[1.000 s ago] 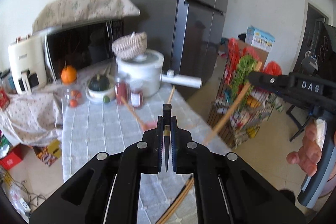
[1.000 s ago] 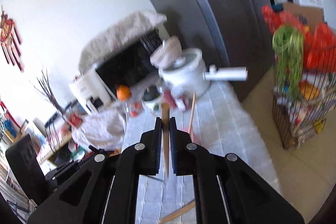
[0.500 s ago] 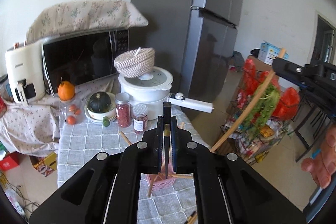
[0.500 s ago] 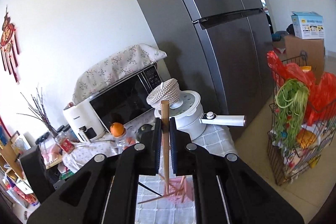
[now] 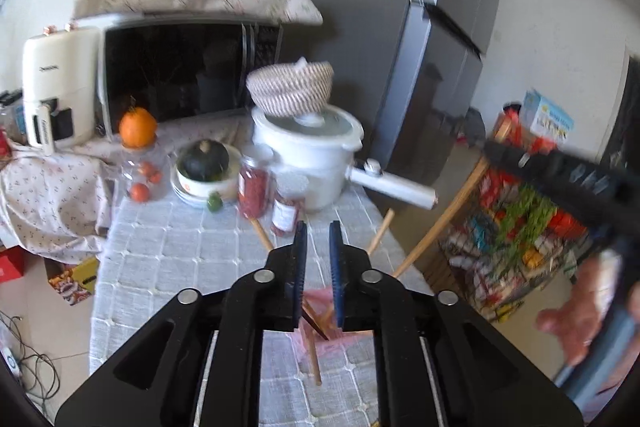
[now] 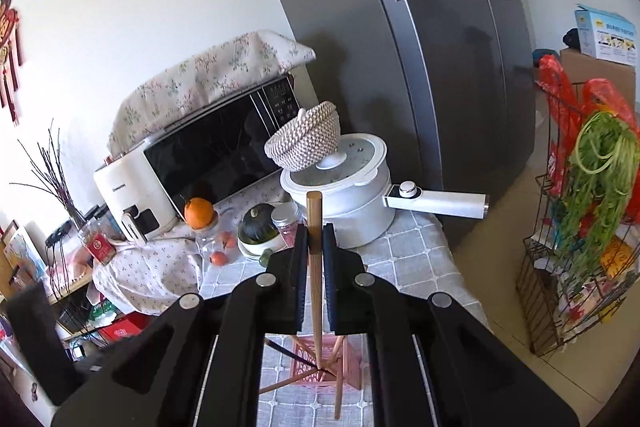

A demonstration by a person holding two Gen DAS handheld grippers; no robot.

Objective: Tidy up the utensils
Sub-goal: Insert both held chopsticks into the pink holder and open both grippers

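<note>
A pink slotted utensil basket [image 6: 325,367] sits on the checked tablecloth below both grippers, with several wooden and dark chopsticks leaning in it. It also shows in the left wrist view [image 5: 320,311]. My right gripper [image 6: 315,235] is shut on a wooden chopstick [image 6: 315,267] held upright, its lower end down in the basket. My left gripper [image 5: 318,231] is open and empty just above the basket. A dark chopstick [image 5: 316,323] lies in the basket under it. The right gripper's body [image 5: 568,179] shows at the right of the left wrist view.
At the back of the table stand a white electric pot [image 6: 344,195] with a long handle, a woven basket [image 6: 306,143], two spice jars [image 5: 253,191], a squash in a bowl [image 5: 204,163] and a jar with an orange [image 5: 138,155]. A microwave [image 6: 216,147] and fridge [image 6: 420,67] stand behind. A wire rack [image 6: 576,239] stands right.
My left gripper has opened and let go of the dark chopstick, which now lies in the basket. My right gripper still holds its wooden chopstick over the basket.
</note>
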